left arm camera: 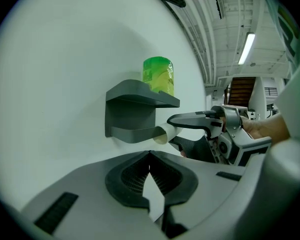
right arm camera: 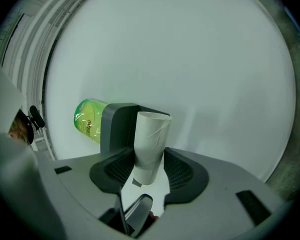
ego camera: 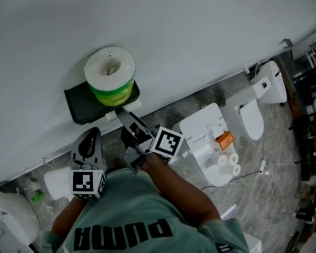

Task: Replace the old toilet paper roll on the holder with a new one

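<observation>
Upper left in the head view, a dark grey holder (ego camera: 80, 108) hung on the white wall (ego camera: 200, 30), and a new roll (ego camera: 110, 74) in green wrap stood upright on its top shelf. The right tool (right arm camera: 149, 166) was clamped on a bare cardboard tube (right arm camera: 150, 141), both pads pressing its sides. In the left gripper view that tube (left arm camera: 166, 132) lay level at centre frame, its open end just beside the tip of the holder's lower arm; whether they touched could not be told. The left tool (left arm camera: 150, 156), low in the frame, had its pads together with nothing between them.
</observation>
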### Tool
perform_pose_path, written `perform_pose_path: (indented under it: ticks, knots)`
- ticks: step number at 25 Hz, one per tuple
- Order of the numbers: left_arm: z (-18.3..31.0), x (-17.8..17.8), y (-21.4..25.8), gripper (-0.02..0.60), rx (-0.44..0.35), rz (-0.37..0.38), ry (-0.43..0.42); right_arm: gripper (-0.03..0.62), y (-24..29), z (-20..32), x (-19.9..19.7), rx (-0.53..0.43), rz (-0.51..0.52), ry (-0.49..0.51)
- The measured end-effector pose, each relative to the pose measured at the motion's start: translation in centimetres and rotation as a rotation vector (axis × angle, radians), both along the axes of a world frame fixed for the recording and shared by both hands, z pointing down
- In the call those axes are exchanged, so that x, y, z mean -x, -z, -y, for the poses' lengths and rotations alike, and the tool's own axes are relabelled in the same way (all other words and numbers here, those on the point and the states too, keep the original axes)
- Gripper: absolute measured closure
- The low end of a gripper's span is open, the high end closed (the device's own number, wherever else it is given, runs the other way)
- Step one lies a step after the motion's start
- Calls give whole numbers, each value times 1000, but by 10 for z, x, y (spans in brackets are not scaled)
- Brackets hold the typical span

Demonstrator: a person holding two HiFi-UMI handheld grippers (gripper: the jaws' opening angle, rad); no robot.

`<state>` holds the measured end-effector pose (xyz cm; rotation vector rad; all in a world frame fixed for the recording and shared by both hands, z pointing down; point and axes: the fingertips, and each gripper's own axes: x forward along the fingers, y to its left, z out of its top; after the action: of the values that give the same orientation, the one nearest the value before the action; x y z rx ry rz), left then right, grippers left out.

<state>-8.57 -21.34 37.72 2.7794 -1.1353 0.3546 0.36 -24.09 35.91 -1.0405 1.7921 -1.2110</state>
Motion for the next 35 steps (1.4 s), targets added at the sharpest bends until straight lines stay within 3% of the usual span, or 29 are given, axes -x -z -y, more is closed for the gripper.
perform_pose_path:
  ticks: [3,21,28,35]
  knots:
    - [-5,-5,1,577,36,33,-9,402,1,-1,-11,1,-5,-21]
    - [-10,-40,14,577,-34,0,-66,408,7,-9,-66,2,-40,-120]
    - [-15,-52,16,577,-9,-22,-73,411,20,-36,-85,1,-172,-179]
    - [-16,-49,18,577,-19,-45,-62,411,48,-55,-68,-78,-284,-167]
